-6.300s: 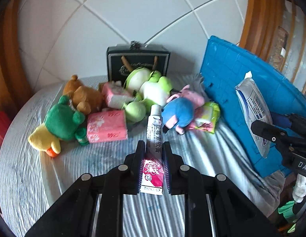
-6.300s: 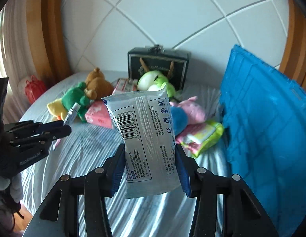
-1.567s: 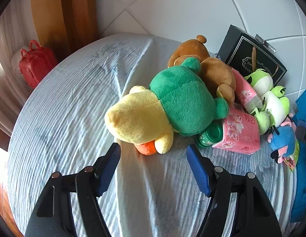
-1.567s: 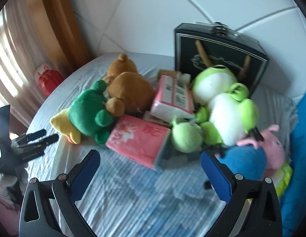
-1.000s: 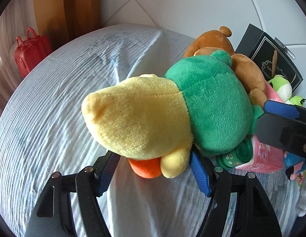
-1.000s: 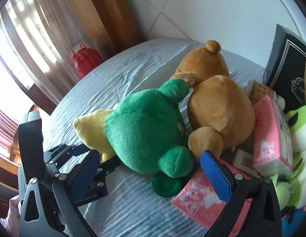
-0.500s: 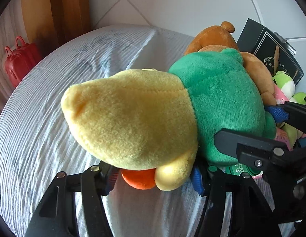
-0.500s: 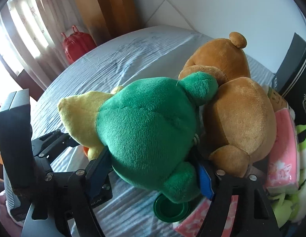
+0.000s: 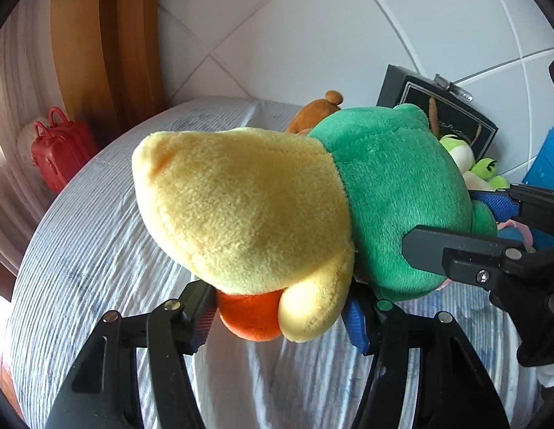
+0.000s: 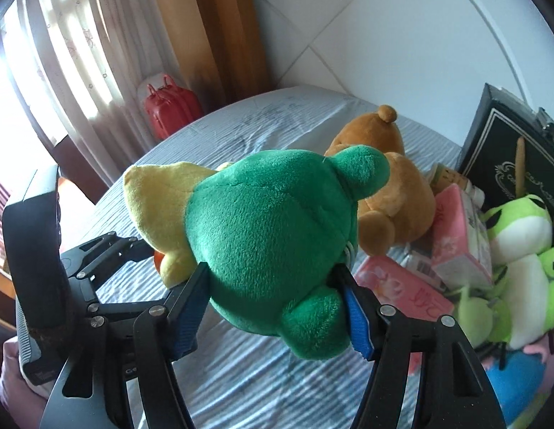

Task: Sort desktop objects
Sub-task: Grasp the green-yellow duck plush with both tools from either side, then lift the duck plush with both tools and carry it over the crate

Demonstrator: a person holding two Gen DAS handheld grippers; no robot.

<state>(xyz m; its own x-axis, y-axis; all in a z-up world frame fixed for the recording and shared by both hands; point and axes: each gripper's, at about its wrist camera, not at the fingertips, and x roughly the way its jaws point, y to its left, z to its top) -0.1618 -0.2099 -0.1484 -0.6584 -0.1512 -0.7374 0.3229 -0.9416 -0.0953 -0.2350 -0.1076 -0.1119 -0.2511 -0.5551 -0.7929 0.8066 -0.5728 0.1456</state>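
Note:
A plush toy with a yellow end, a green end and an orange foot hangs a little above the striped tablecloth. My left gripper is shut on its yellow end beside the orange foot. My right gripper has its blue pads pressed into the green end, and its jaws are closing further. In the left wrist view the right gripper reaches in from the right edge. In the right wrist view the left gripper comes in from the left.
A brown bear, two pink tissue packs, green frog plushes, a blue plush and a black box crowd the right. A blue crate stands at far right. A red case sits beyond the table's left edge.
Both grippers have closed on the plush, one at each end. It has risen off the cloth and away from the brown bear and the pink packs.

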